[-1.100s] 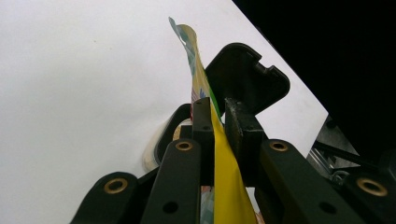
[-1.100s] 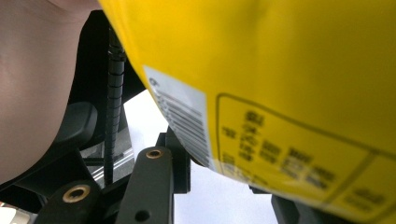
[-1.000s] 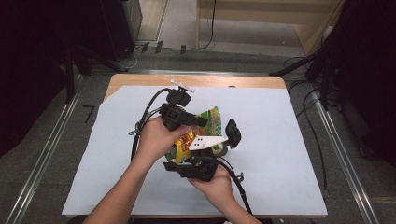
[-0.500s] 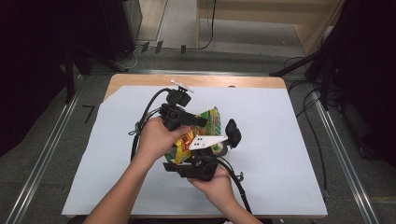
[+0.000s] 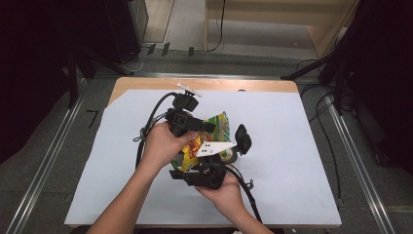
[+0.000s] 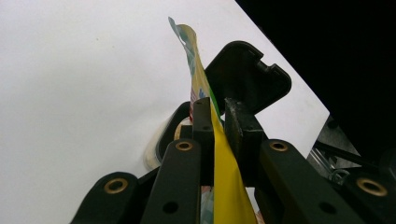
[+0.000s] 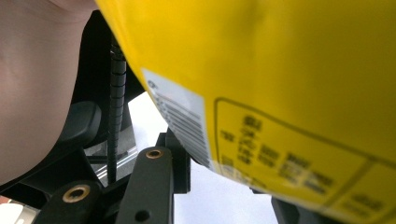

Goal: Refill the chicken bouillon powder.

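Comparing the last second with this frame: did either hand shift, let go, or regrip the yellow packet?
Nothing visibly changed. The left gripper stays clamped on the edge of the yellow snack packet, the right gripper keeps its place at the packet's lower end, and both hands hold the same pose over the white table cover.

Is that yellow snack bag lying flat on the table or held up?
Held up. The left gripper pinches the yellow snack bag edge-on between its jaws, with the white table farther off behind it.
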A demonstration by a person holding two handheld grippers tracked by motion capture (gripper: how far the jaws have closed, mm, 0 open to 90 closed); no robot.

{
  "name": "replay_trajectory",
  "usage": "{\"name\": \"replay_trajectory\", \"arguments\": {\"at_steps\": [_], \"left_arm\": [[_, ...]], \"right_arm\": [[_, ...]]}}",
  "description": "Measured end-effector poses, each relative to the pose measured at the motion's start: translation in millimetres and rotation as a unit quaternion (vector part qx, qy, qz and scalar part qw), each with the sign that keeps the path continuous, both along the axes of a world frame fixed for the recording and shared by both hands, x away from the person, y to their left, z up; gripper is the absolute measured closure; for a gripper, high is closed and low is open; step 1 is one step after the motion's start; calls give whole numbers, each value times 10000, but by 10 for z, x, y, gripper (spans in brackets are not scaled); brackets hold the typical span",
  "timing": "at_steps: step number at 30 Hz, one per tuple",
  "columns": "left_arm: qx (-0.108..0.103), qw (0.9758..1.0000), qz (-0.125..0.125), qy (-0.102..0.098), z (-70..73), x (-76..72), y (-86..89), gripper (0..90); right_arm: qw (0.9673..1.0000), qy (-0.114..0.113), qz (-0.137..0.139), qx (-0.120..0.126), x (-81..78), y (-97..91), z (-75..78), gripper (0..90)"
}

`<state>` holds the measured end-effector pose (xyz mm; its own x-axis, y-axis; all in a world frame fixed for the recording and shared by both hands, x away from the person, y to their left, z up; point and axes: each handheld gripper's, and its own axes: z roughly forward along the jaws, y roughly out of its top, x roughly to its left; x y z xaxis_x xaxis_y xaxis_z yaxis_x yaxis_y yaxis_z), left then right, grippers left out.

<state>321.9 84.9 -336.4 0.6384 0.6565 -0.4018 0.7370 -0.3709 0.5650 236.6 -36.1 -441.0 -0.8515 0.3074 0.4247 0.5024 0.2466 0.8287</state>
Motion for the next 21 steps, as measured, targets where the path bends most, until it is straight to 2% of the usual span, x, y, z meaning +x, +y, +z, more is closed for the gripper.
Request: {"name": "replay_trajectory", "arguments": {"at_steps": [21], "left_arm": [[4, 10000, 4, 9, -3, -2, 11, 834]], "right_arm": [[10000, 44, 16, 18, -2, 13, -2, 688]]}}
